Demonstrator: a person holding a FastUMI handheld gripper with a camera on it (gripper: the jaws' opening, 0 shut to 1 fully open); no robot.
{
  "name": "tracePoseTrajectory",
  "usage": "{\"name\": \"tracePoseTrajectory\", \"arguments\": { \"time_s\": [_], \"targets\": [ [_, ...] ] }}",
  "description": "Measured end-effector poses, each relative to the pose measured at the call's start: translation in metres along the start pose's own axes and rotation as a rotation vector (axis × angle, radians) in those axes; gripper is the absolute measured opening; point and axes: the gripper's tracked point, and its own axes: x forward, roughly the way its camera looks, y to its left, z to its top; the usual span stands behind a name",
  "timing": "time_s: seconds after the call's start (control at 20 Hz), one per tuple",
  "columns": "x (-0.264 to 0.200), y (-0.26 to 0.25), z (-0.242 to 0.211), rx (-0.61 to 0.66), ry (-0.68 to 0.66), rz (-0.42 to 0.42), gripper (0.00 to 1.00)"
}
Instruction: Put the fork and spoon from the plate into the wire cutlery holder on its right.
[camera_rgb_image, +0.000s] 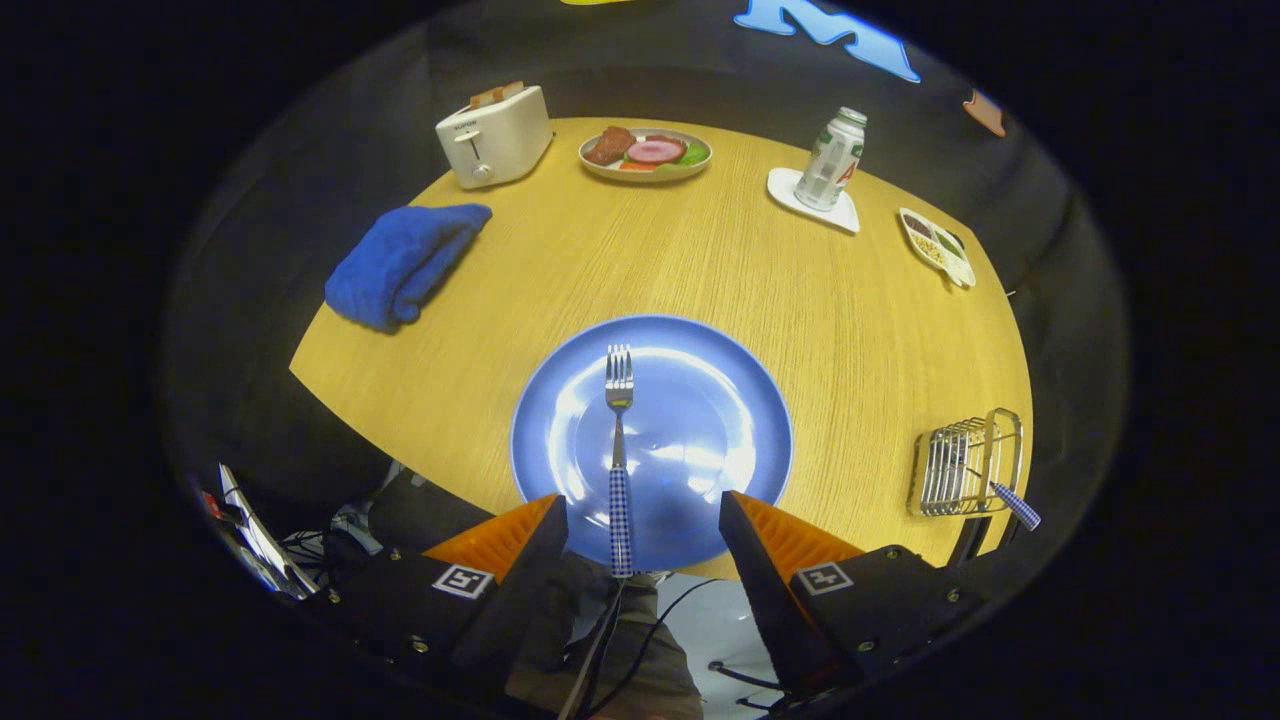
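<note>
The fork (619, 450) lies on the blue plate (720, 400), tines pointing away and its checked handle reaching over the near rim between the fingers, so the sound move is probably to lower over that handle, close squarely across it, and lift level before swinging to the wire cutlery holder (966, 465) at the right of the surface (850, 320). A checked handle, presumably the spoon (1012, 502), already sticks out of that holder. The hand-held gripper (643, 525) stands wide apart, empty and touching nothing.

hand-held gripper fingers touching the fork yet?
Apart. In the gripper view the fork lies on the plate, its checked handle between the open fingers of the hand-held gripper, with clear gaps on both sides.
</note>
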Motion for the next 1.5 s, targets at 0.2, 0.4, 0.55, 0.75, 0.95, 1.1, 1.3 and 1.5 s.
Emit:
{"name": "tracePoseTrajectory", "arguments": {
  "time_s": [0.2,0.4,0.55,0.75,0.95,1.1,1.3,1.5],
  "targets": [
    [0.011,0.001,-0.009,-0.001,0.046,0.001,0.94],
    [0.022,0.002,-0.013,-0.016,0.079,0.001,0.94],
    [0.031,0.002,-0.019,-0.016,0.11,0.0,0.94],
    [0.043,0.006,-0.027,-0.03,0.141,0.018,0.94],
    [0.057,0.007,-0.037,-0.032,0.207,0.024,0.53],
    [0.06,0.005,-0.035,-0.066,0.22,0.032,0.48],
    [0.065,0.002,-0.034,-0.045,0.213,0.044,0.04],
    [0.061,0.005,-0.033,-0.075,0.227,0.068,0.05]
  ]
}}
